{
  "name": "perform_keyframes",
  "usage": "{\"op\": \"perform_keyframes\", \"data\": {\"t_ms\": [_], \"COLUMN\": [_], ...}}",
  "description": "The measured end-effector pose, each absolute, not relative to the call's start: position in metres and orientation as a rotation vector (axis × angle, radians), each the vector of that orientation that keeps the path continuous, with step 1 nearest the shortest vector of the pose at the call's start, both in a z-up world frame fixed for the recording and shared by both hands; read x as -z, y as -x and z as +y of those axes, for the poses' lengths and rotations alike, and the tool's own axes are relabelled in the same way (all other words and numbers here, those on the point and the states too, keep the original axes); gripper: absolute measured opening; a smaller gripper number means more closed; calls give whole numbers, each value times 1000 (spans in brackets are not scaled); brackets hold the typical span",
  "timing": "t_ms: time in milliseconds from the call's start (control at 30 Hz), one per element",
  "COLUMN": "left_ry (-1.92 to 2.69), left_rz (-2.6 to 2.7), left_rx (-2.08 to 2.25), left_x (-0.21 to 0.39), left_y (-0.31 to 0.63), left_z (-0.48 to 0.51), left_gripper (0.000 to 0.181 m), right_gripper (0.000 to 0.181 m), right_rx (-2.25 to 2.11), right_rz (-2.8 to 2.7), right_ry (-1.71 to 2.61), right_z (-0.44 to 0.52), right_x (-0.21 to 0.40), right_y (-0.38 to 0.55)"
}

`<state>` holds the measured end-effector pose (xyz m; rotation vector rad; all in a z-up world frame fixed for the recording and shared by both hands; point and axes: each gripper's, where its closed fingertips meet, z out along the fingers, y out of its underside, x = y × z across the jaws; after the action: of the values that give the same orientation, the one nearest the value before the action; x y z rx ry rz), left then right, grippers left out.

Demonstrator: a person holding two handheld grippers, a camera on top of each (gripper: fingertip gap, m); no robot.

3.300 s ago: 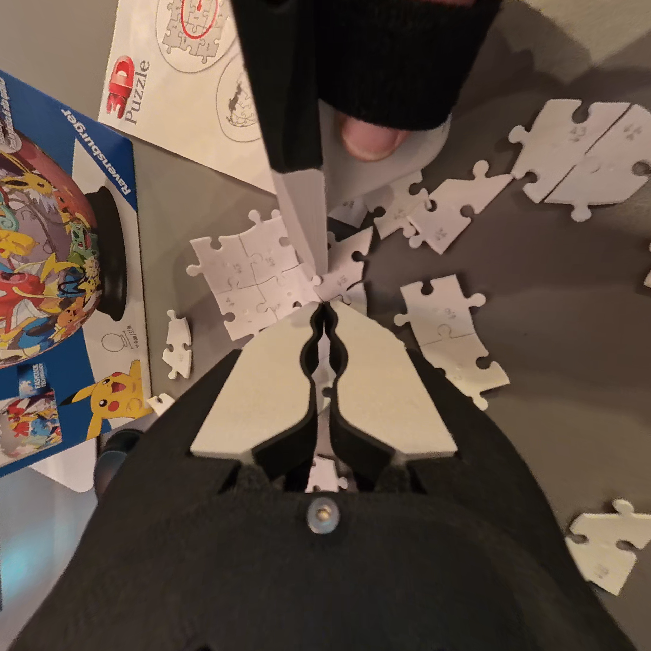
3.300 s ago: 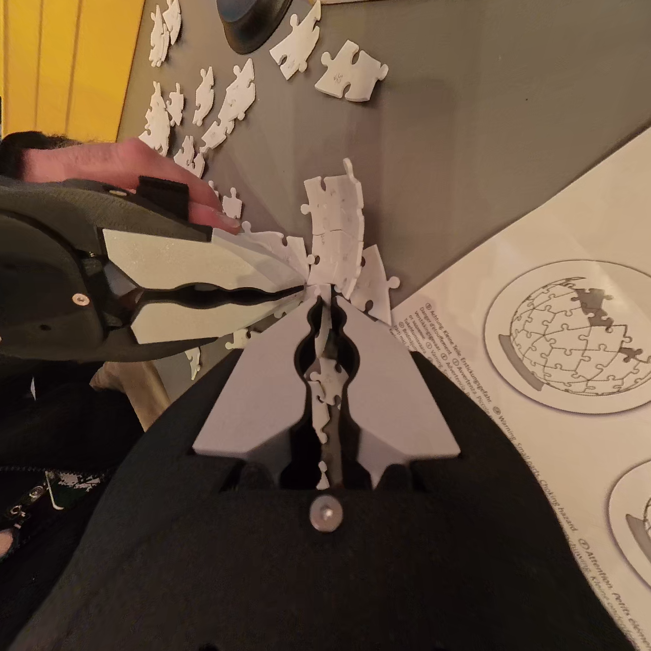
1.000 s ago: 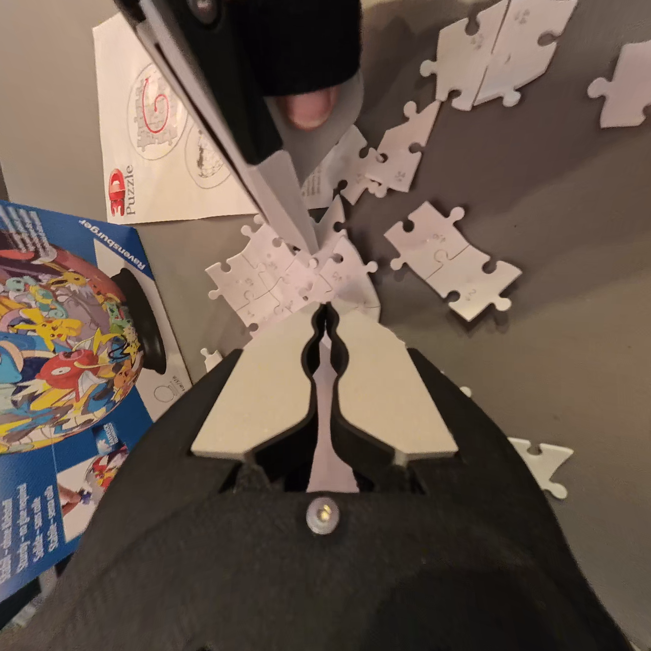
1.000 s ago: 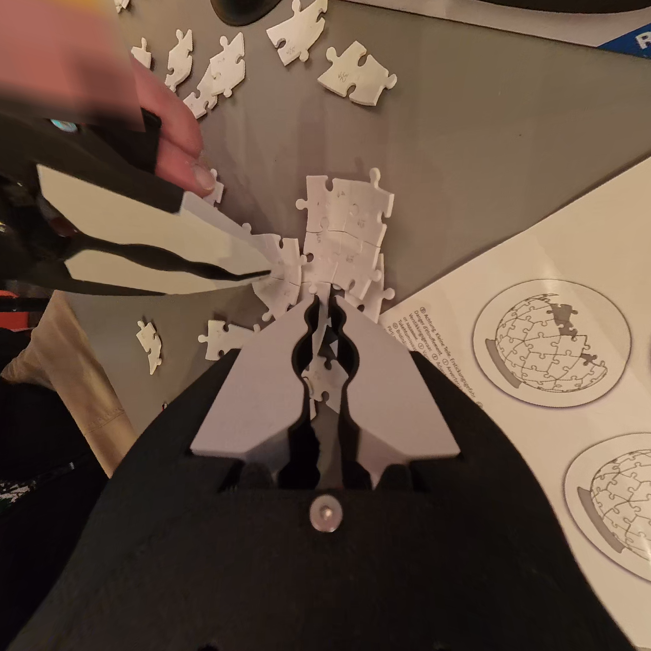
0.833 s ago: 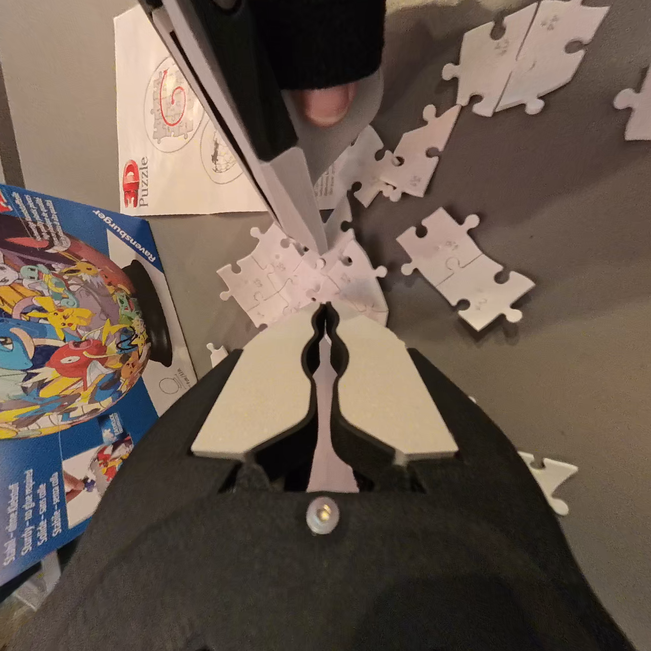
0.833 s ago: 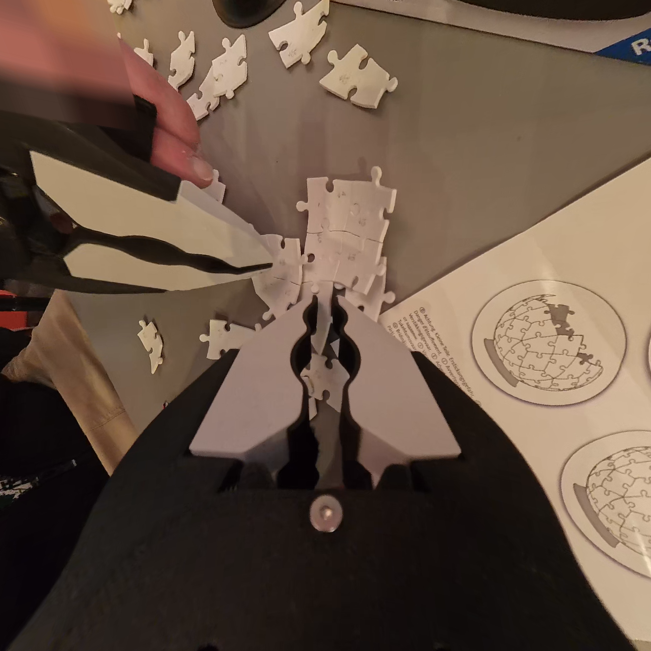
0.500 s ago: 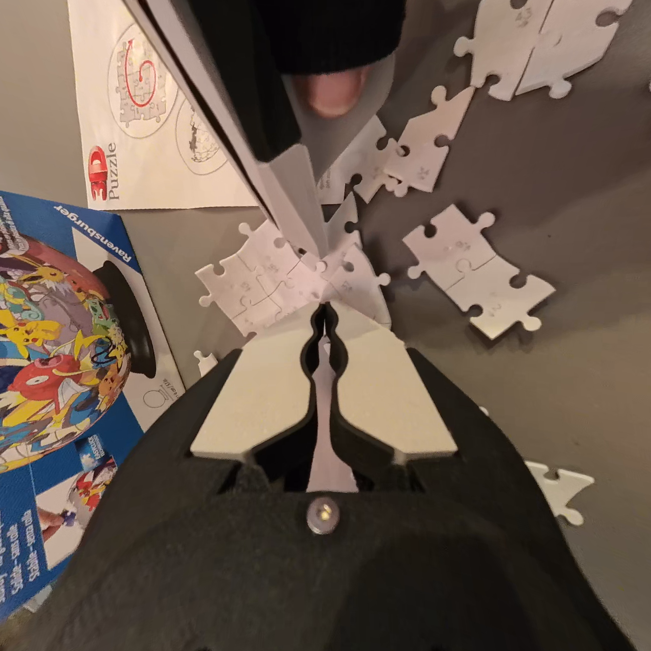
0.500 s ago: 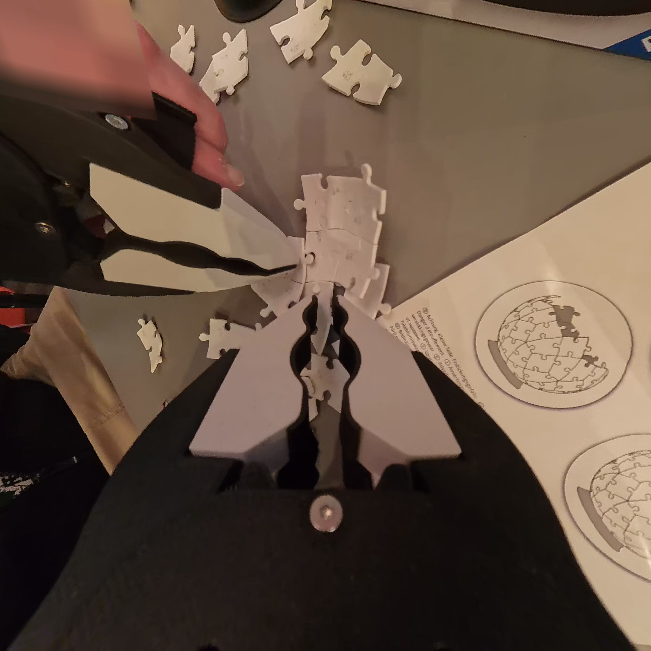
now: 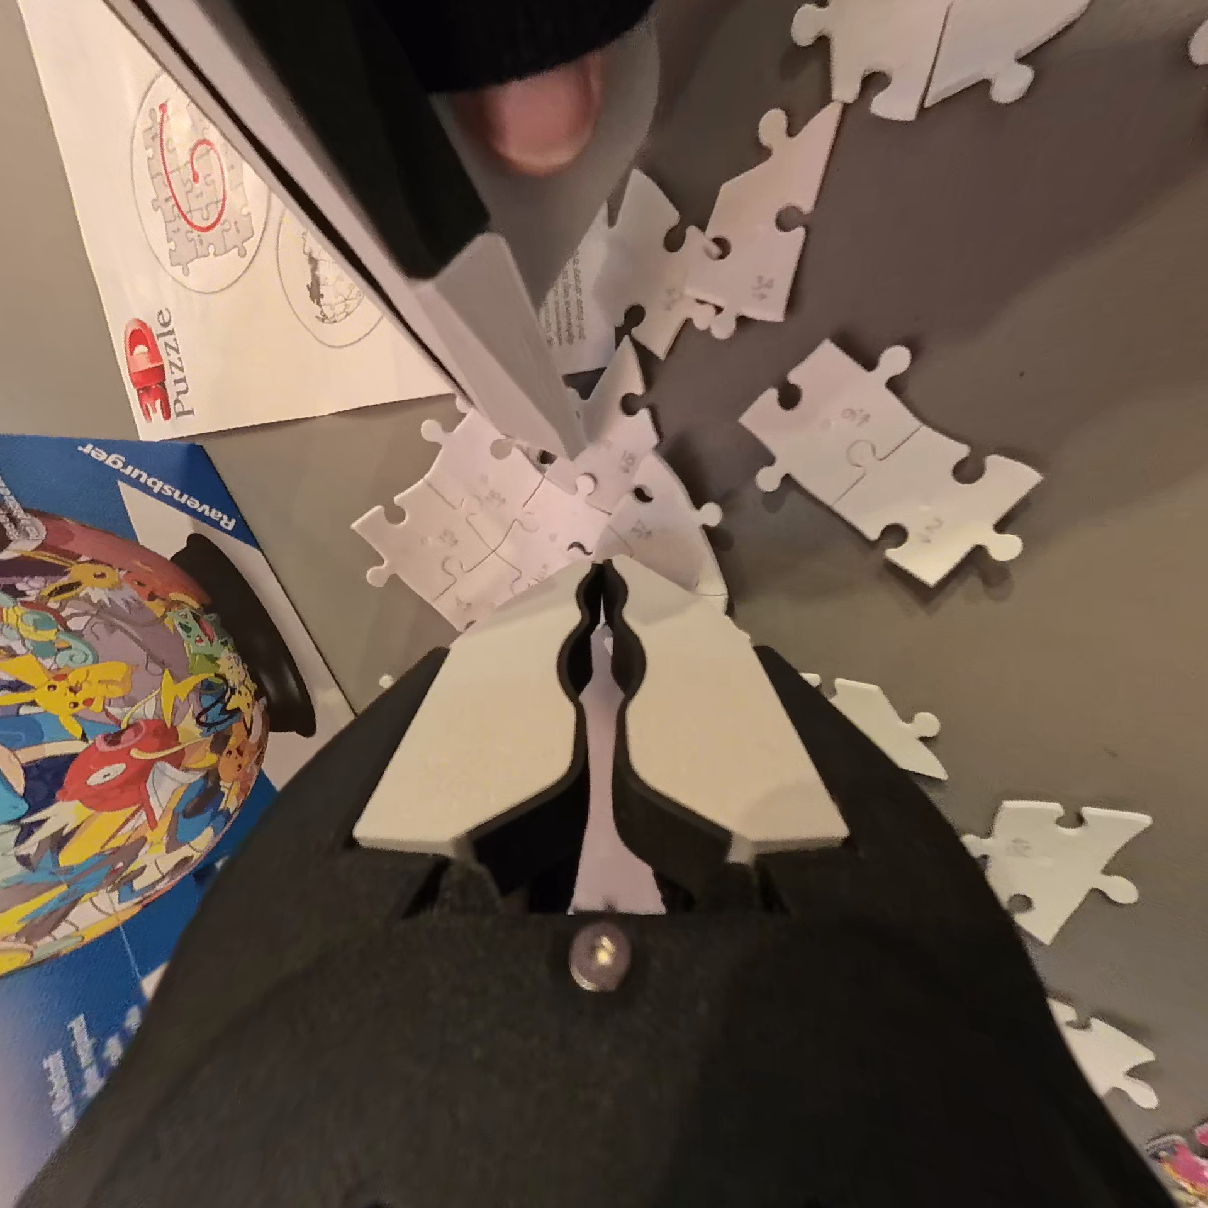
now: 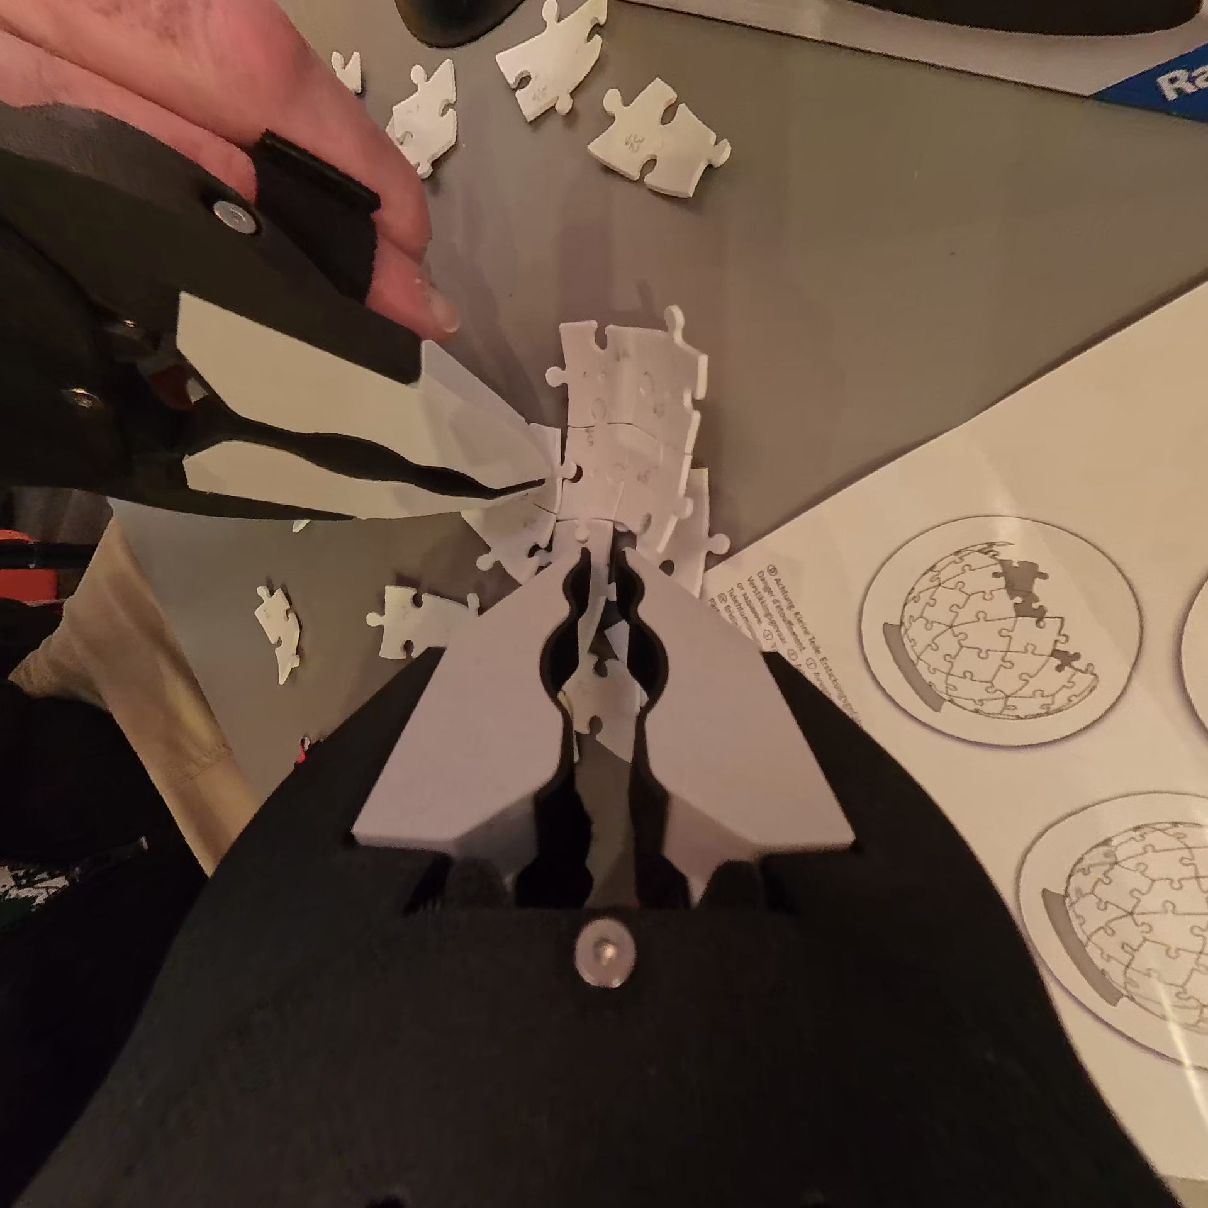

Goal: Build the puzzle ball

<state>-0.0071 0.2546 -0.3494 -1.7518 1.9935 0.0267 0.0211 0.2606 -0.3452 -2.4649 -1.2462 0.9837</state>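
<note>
A joined cluster of white, curved puzzle pieces point(image 9: 484, 523) is held above the grey table between both grippers; it also shows in the right wrist view point(image 10: 631, 418). My left gripper point(image 9: 601, 574) is shut on a piece at one edge of the cluster, and a white piece shows between its fingers. It reaches in from the left in the right wrist view point(image 10: 542, 485). My right gripper point(image 10: 601, 555) is shut on the cluster's near edge, with a piece point(image 10: 598, 693) showing between its fingers. It comes down from the top in the left wrist view point(image 9: 567, 451).
Several loose white pieces and a joined pair point(image 9: 882, 470) lie on the grey table point(image 10: 915, 196). A white instruction sheet point(image 10: 882, 470) lies at the right, also visible in the left wrist view point(image 9: 229, 340). The blue puzzle box point(image 9: 98, 719) is at the left. A black stand point(image 10: 451, 19) sits at the far edge. The tips of both grippers are at nearly the same place.
Both grippers stay shut on the cluster. The cluster has turned a little and the left gripper has come closer to the right one. The table has shifted under them.
</note>
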Motion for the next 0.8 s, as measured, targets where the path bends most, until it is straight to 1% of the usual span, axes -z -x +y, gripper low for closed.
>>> {"op": "perform_keyframes", "data": {"t_ms": [400, 800], "left_ry": [1620, 1633], "left_rz": [2070, 2065], "left_rx": [-90, -40], "left_x": [349, 349], "left_y": [2, 1], "left_z": [256, 256], "left_gripper": [0, 0], "right_gripper": [4, 0], "right_rx": [-939, -935], "right_rz": [-1265, -1333], "right_ry": [2424, 2312], "right_z": [265, 264], "right_x": [342, 335], "right_y": [-20, -2]}}
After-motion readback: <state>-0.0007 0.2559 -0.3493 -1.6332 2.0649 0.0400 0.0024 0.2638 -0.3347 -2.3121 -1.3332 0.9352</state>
